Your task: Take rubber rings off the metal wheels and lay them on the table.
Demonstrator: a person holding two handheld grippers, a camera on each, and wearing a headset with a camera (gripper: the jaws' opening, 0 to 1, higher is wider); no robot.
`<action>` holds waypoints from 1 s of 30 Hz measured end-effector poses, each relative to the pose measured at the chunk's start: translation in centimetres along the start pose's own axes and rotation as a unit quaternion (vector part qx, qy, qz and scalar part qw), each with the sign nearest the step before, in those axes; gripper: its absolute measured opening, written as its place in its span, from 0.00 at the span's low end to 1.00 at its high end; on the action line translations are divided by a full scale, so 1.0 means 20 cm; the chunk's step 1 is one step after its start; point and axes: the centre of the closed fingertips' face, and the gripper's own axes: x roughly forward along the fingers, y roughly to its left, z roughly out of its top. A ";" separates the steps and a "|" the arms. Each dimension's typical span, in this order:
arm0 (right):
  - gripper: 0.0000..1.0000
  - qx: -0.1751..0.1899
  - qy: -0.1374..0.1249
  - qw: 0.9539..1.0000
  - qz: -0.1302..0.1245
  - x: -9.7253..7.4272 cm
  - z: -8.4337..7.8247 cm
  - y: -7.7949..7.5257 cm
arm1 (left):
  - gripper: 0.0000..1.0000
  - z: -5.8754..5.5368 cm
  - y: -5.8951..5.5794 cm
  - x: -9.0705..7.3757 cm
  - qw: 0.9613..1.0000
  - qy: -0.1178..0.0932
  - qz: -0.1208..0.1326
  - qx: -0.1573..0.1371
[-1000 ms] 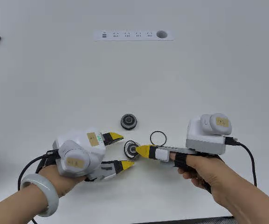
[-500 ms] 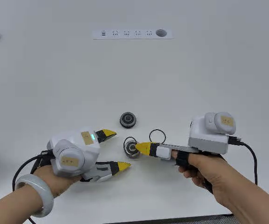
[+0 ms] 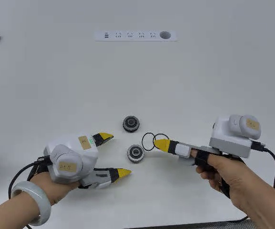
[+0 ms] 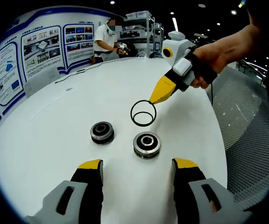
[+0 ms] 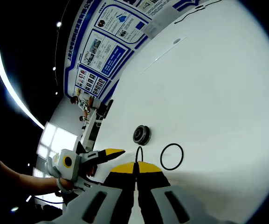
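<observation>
Status: approx. midway. First ring (image 5: 162, 157) lies flat on table (image 3: 199, 86), just right of the right gripper (image 3: 162, 144) tips. Second ring (image 5: 139, 153) is off its wheel. It's pinched in the right gripper's closed jaws, hanging edge-on ahead of the tips, not yet laid down. Left gripper (image 4: 137, 164) wide, holding nothing. Near wheel (image 4: 147, 144) sits just ahead, betw. its jaws; looks like bare metal w/ shiny groove. Far wheel (image 4: 102, 132), ahead-left, has a darker rim — prob. carries a ring, can't confirm. Rings: thin, black, round, holding their shape.
</observation>
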 end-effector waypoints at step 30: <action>0.14 -0.109 0.023 0.987 -0.114 -0.02 0.00 -0.22 | 0.57 0.00 0.01 -0.01 1.000 0.002 0.000 0.002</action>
